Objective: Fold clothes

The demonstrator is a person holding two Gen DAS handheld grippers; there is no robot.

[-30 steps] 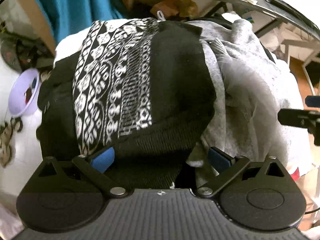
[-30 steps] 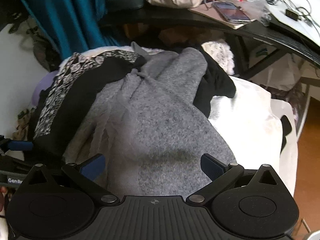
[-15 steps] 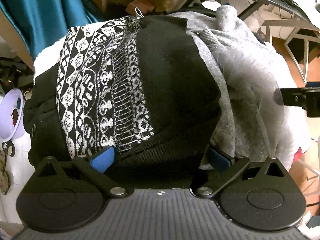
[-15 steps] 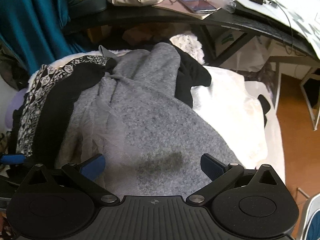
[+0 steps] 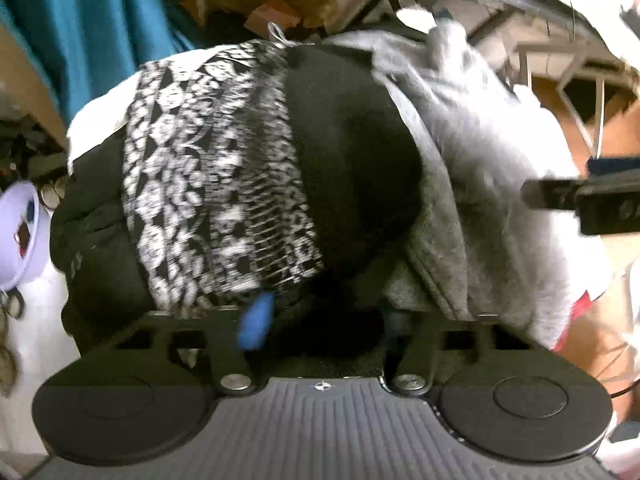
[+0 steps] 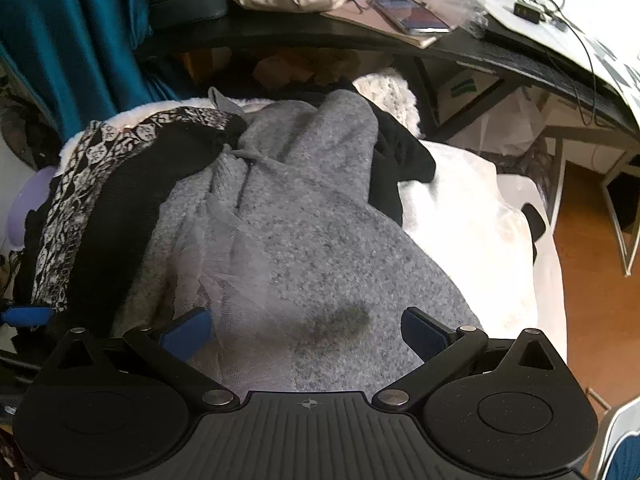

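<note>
Left gripper [image 5: 320,320] clenched on black patterned sweater [image 5: 240,184]; right gripper [image 6: 306,330] spread wide over grey sweater [image 6: 288,224], heaped alongside.

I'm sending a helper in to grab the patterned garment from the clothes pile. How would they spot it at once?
Look below the black desk to the heap of clothes on the white bedding. On the heap's left side, beside the grey knit sweater, lies the black garment. It alone carries a wide band of white ornamental print.
</note>
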